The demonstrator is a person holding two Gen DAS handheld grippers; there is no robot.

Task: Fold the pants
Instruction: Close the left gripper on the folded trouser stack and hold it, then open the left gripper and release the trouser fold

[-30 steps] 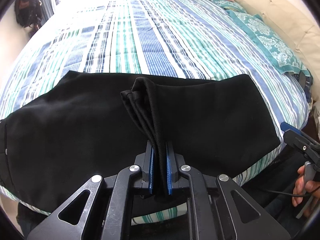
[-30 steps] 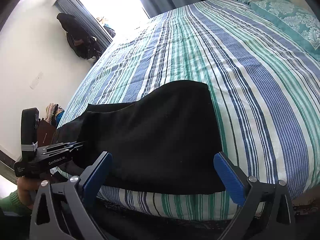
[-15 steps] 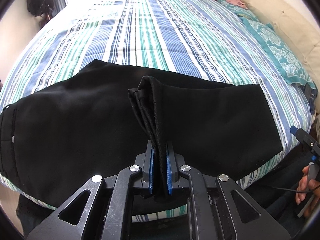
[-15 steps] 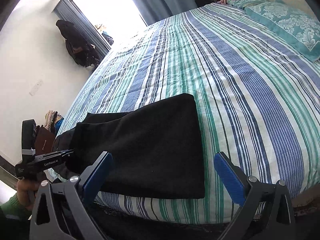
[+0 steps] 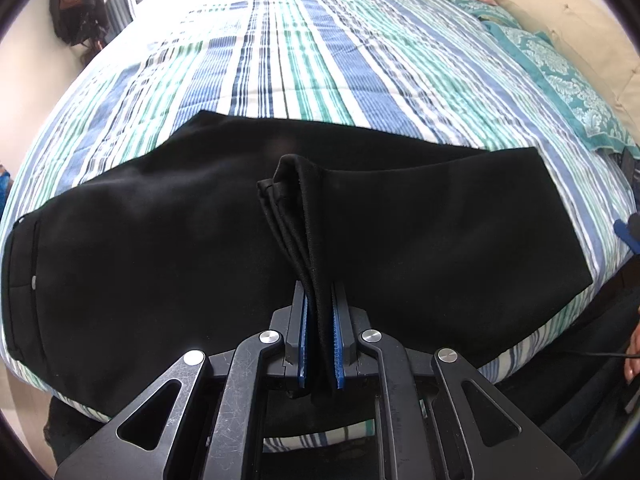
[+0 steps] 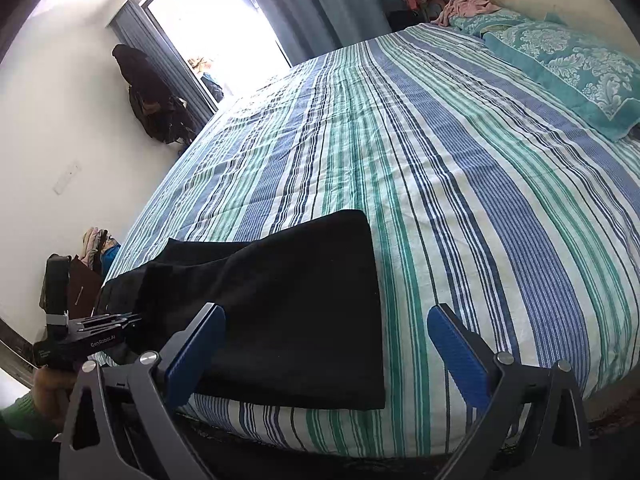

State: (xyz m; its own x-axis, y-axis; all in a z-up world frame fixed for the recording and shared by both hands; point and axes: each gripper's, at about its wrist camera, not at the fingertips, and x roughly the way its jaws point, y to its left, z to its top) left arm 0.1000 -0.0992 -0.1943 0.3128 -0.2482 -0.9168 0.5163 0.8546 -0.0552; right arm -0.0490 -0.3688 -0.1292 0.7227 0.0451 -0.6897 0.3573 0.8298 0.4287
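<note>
Black pants (image 5: 160,248) lie across the near edge of a striped bed (image 5: 304,60), waistband at the far left. My left gripper (image 5: 319,320) is shut on the bunched leg hems (image 5: 292,200), which stand up from its blue pads over the rest of the pants. In the right wrist view the same pants (image 6: 300,312) lie with a folded edge on the right. My right gripper (image 6: 328,344) hangs wide open above the bed's near edge, nothing between its fingers. The left gripper's body (image 6: 76,340) shows at the lower left there, held in a hand.
Teal patterned pillows (image 6: 580,68) lie along the right side by a cream headboard (image 5: 580,28). Pink clothing (image 6: 464,6) is heaped at the far corner. Dark garments (image 6: 148,96) hang on the left wall beside a bright window (image 6: 216,24). Bare striped bedspread stretches beyond the pants.
The left gripper has carried the hems a little further left and lower over the pants. In the right wrist view the pants sit lower and further left; its jaws stay open.
</note>
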